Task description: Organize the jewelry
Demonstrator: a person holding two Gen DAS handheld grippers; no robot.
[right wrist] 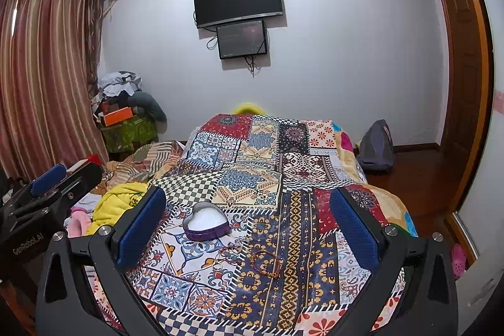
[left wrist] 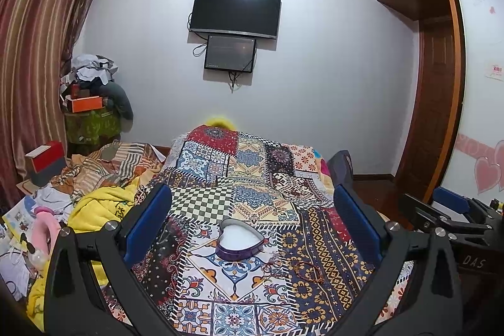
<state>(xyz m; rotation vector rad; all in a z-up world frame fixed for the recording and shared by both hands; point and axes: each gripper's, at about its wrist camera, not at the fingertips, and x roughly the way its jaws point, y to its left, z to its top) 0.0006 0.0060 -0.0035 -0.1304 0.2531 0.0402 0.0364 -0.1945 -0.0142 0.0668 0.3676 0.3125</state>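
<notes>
A purple heart-shaped box [left wrist: 240,238] with a white lining stands open on the patchwork cloth [left wrist: 252,178]; it also shows in the right wrist view [right wrist: 206,221]. A red bead bracelet [left wrist: 308,270] lies right of and nearer than the box, also in the right wrist view [right wrist: 266,263]. A thin red cord piece with a small ring [left wrist: 273,268] lies beside it, also in the right wrist view [right wrist: 228,254]. My left gripper [left wrist: 252,216] is open and empty above the cloth. My right gripper [right wrist: 249,219] is open and empty, to the right of the left one.
The cloth covers a raised surface on a bed. Yellow clothing [left wrist: 100,203], striped bedding and clutter lie to the left. A grey bag [right wrist: 376,147] sits on the wooden floor at right. A TV [left wrist: 235,11] hangs on the far wall. A wardrobe [left wrist: 441,84] stands at right.
</notes>
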